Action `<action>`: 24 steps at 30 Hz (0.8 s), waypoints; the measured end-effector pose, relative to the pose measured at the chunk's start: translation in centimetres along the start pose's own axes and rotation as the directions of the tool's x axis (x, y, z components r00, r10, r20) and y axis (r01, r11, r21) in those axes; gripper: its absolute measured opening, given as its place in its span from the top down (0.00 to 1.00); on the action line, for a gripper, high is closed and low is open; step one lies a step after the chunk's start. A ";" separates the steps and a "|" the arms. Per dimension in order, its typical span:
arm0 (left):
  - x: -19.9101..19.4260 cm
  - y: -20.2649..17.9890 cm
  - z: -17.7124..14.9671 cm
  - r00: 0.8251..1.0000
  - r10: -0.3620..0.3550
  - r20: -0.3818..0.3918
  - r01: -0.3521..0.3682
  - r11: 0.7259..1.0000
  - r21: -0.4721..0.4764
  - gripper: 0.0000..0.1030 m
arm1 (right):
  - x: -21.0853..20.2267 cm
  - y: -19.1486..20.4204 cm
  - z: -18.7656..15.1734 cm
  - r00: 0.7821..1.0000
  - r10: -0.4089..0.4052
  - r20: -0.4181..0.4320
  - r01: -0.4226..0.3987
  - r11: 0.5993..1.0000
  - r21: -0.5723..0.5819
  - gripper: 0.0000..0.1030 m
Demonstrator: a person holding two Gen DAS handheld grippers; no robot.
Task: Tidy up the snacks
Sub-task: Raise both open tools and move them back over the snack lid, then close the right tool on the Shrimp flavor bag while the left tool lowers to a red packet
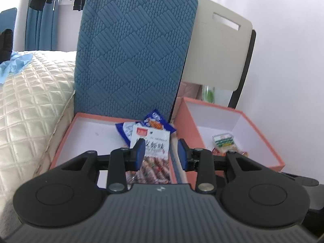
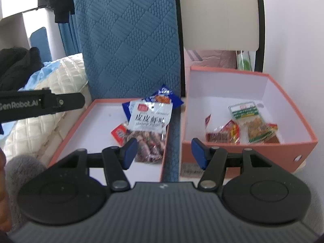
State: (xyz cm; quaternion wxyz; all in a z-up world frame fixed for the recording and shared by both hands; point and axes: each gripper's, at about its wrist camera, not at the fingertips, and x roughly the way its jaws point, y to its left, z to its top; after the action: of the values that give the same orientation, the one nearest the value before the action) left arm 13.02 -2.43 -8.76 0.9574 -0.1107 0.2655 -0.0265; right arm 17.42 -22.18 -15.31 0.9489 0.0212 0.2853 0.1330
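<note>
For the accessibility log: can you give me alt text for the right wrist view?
The open right gripper hovers empty before two orange boxes. The shallow tray holds a white shrimp-snack packet and blue packets; the deeper box holds a green-labelled packet.

blue pkt (image 2: pixel 162 97) half hidden, red pkt (image 2: pixel 119 134) partly covered

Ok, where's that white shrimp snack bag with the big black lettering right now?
The white shrimp snack bag lies in the shallow left tray, at its right side, on top of a blue packet, just ahead of both open grippers.
</note>
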 end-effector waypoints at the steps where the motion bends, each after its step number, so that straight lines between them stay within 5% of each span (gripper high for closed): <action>1: -0.1 0.2 -0.5 1.000 0.006 -0.004 -0.006 1.000 -0.004 0.61 | 0.1 0.1 -0.3 1.000 0.003 -0.008 -0.003 1.000 0.006 0.41; 6: 1.4 2.5 -2.2 0.999 0.028 -0.030 -0.031 0.997 -0.077 0.61 | 1.5 0.9 -1.5 0.998 0.032 -0.051 -0.032 0.999 -0.003 0.41; 10: 4.9 5.4 -2.3 0.992 0.015 -0.129 -0.042 0.978 -0.204 0.61 | 3.1 2.8 -1.0 0.996 0.067 -0.058 -0.071 0.994 -0.078 0.41; 24: 16.8 11.4 0.1 0.958 -0.020 -0.286 -0.084 0.935 -0.345 0.61 | 10.6 6.5 1.5 0.988 0.118 -0.101 -0.136 0.972 -0.192 0.41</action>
State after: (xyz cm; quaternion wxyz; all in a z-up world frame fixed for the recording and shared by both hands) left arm 27.34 6.81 -19.71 0.8738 -0.2718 0.4026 0.0219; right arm 25.18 -13.07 -18.94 0.9222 -0.0610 0.3108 0.2219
